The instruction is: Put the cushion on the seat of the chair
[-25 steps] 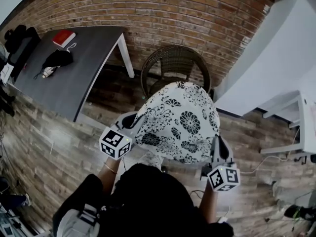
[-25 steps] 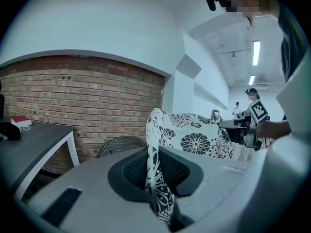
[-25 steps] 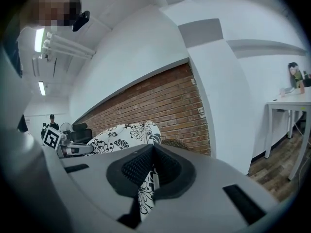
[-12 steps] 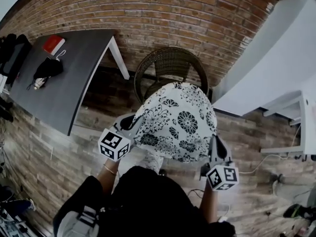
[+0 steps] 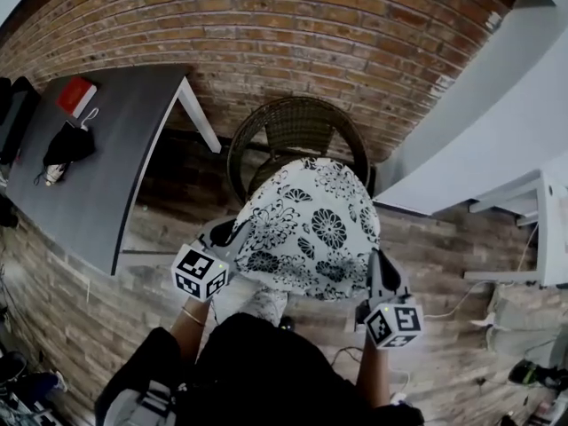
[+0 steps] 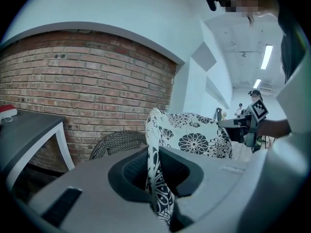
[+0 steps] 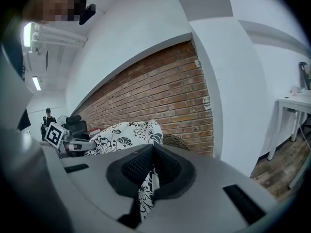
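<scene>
Now both grippers are on the cushion (image 5: 311, 229), and it hangs in the air between them. Look at the left gripper (image 6: 154, 176): its jaws are drawn in narrow, with only a fold of the black-and-white floral fabric between the dark ribbed pads (image 6: 133, 171). That fold is pinched tight at the cushion's left edge. Over to the right gripper (image 7: 151, 171), and it's the same story: jaws nearly together, clamped on a thin tuck of fabric at the cushion's right edge, with cloth trailing down out of the pads.

From the head view the cushion lies spread wide and roughly flat between the two grippers. Its near edge is by the person (image 5: 266, 362) and its far edge is over the wicker chair (image 5: 297, 127). It covers the seat from above, and the chair's curved woven back shows just past that far edge. Whether the underside touches the seat, I cannot tell.

The chair stands against the brick wall (image 5: 293, 25), on the wood-plank floor (image 5: 71, 273). To its left is the dark grey desk (image 5: 124, 149), whose white leg (image 5: 200, 114) at the far right corner is just beside the chair. A flat red object (image 5: 73, 96) lies near the desk's far edge, and a black bundle with a cord (image 5: 67, 145) lies near its left edge. In the right gripper view a white table (image 7: 294, 103) stands off to the right, well apart from the chair.
</scene>
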`<state>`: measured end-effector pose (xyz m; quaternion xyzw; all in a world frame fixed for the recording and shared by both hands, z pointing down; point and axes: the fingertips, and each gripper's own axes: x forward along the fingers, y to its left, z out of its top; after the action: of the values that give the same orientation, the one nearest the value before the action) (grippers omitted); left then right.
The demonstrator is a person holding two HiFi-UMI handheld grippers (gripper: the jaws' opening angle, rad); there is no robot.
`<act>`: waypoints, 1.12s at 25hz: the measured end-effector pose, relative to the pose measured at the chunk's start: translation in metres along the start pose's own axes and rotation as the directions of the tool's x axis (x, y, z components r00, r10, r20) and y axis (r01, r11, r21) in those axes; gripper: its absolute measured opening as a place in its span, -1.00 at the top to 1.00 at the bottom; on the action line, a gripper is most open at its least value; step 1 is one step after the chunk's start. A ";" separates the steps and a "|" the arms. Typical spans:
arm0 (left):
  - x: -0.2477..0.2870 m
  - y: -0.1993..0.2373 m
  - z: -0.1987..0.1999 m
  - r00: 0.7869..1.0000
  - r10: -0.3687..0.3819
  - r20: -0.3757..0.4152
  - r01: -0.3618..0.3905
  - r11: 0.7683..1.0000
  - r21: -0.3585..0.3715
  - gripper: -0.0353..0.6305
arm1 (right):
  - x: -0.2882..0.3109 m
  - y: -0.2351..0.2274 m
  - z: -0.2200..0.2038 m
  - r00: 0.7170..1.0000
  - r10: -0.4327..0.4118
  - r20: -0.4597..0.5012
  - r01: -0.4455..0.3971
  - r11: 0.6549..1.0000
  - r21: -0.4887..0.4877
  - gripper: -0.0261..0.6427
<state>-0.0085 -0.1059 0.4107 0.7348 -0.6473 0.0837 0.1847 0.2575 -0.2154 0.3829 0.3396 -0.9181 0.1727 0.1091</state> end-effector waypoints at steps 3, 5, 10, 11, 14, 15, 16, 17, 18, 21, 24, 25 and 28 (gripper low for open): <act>0.016 0.009 0.000 1.000 -0.004 -0.014 0.004 1.000 -0.004 0.81 | 0.016 -0.005 0.002 1.000 -0.007 -0.008 0.007 1.000 0.003 0.92; 0.027 0.015 0.001 1.000 -0.010 -0.013 0.010 1.000 -0.006 0.81 | 0.025 -0.008 0.004 1.000 -0.013 -0.015 0.013 1.000 0.008 0.92; 0.043 0.033 -0.007 0.999 -0.011 -0.042 0.010 1.000 -0.018 0.81 | 0.040 -0.013 0.006 0.999 -0.036 -0.041 0.036 0.999 -0.006 0.92; 0.046 0.037 -0.009 0.999 -0.013 -0.050 0.012 1.000 -0.024 0.81 | 0.042 -0.015 0.006 0.998 -0.046 -0.053 0.046 0.999 -0.008 0.92; 0.057 0.047 -0.009 0.997 -0.021 -0.069 0.019 0.999 -0.034 0.81 | 0.052 -0.024 0.011 0.994 -0.075 -0.083 0.074 0.997 -0.020 0.92; 0.063 0.051 -0.008 0.997 -0.024 -0.071 0.021 0.999 -0.038 0.81 | 0.056 -0.027 0.013 0.993 -0.080 -0.088 0.078 0.997 -0.024 0.92; 0.068 0.054 -0.007 0.997 -0.027 -0.071 0.024 0.999 -0.043 0.81 | 0.061 -0.028 0.017 0.993 -0.080 -0.087 0.079 0.997 -0.024 0.92; 0.073 0.056 -0.006 0.997 -0.032 -0.069 0.029 0.998 -0.047 0.81 | 0.067 -0.029 0.020 0.994 -0.077 -0.082 0.076 0.997 -0.019 0.92; 0.079 0.059 -0.006 0.997 -0.037 -0.068 0.034 0.998 -0.051 0.81 | 0.073 -0.028 0.022 0.994 -0.073 -0.075 0.072 0.997 -0.014 0.92; 0.095 0.069 -0.008 0.997 -0.051 -0.066 0.047 0.997 -0.062 0.81 | 0.092 -0.027 0.022 0.994 -0.068 -0.080 0.067 0.998 -0.009 0.92; 0.105 0.078 -0.012 0.996 -0.055 -0.070 0.050 0.996 -0.073 0.81 | 0.107 -0.029 0.017 0.991 -0.070 -0.112 0.067 0.997 -0.029 0.92; 0.107 0.081 -0.014 0.996 -0.056 -0.073 0.050 0.996 -0.075 0.81 | 0.111 -0.028 0.015 0.990 -0.070 -0.119 0.066 0.997 -0.033 0.92; 0.111 0.091 -0.021 0.995 -0.054 -0.085 0.047 0.996 -0.078 0.81 | 0.123 -0.025 0.010 0.983 -0.065 -0.170 0.053 0.996 -0.074 0.92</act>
<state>-0.0790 -0.2089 0.4847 0.7391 -0.6225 0.0864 0.2426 0.1813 -0.3092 0.4188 0.3466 -0.9002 0.1664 0.2047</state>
